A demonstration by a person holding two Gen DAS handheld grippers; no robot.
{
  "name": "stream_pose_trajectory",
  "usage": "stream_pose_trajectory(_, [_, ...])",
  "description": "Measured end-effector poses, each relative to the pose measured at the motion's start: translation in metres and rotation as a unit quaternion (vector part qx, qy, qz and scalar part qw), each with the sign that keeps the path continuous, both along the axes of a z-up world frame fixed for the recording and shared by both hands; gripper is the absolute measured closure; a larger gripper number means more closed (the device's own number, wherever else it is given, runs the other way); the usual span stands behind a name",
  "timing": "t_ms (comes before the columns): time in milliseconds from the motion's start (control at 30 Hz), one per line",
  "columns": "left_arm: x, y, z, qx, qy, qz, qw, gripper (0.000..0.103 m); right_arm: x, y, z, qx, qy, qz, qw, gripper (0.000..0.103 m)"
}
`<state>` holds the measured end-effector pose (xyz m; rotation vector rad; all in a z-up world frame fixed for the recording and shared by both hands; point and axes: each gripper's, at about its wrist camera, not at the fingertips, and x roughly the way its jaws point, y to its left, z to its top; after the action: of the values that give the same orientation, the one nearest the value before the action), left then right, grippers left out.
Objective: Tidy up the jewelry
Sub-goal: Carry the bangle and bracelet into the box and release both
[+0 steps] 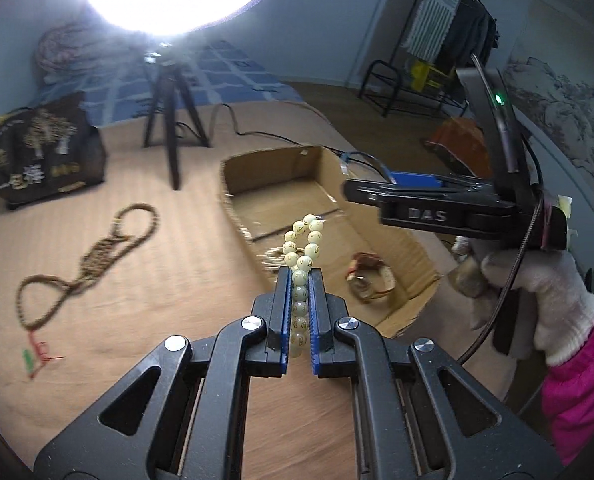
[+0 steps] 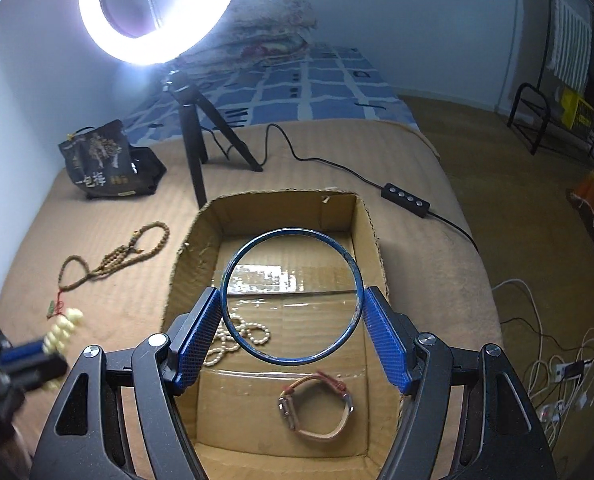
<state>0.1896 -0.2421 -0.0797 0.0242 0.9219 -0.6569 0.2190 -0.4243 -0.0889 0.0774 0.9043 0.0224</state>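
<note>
Right gloved hand (image 1: 537, 280) holds its tool level over the box (image 2: 371, 216). Right hand-held gripper (image 2: 293, 312): jaws spread wide, pads pinching a blue bangle (image 2: 233, 260) by its rim, above the box floor. Left hand-held gripper (image 1: 300, 276): jaws nearly closed on a pale bead bracelet (image 1: 303, 240), near the box's edge. Watch (image 2: 317, 408) and pearl strand (image 2: 237, 336) lie inside; brown beads (image 2: 113, 258) on the bed.

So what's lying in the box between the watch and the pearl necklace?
Nothing: bare taped cardboard separates the watch from the pearl necklace on the box floor, seen in the right wrist view.
</note>
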Motion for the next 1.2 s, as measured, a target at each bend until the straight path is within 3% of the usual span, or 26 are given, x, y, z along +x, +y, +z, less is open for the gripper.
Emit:
stream_pose_trajectory(533, [0.000, -0.045, -0.022, 0.003, 0.030, -0.028, 0.9992, 0.096, 0.009, -0.009, -0.008, 0.018, 0.003, -0.013, 1.000, 0.031])
stream_pose_trajectory(633, [-0.002, -0.044, -0.020, 0.010, 0.023, -0.022, 0.9994, 0.072, 0.009, -0.009, -0.008, 0.018, 0.001, -0.013, 1.000, 0.030])
stream_pose_trajectory(700, [-0.001, -0.040, -0.019, 0.006, 0.020, -0.015, 0.9997, 0.067, 0.008, -0.011, -0.006, 0.022, -0.003, -0.020, 1.000, 0.027])
stream_pose_trajectory(1200, [-0.027, -0.016, 0.003, 0.009, -0.002, 0.002, 1.0000, 0.067, -0.019, -0.005, 0.016, 0.010, -0.021, -0.030, 0.999, 0.027])
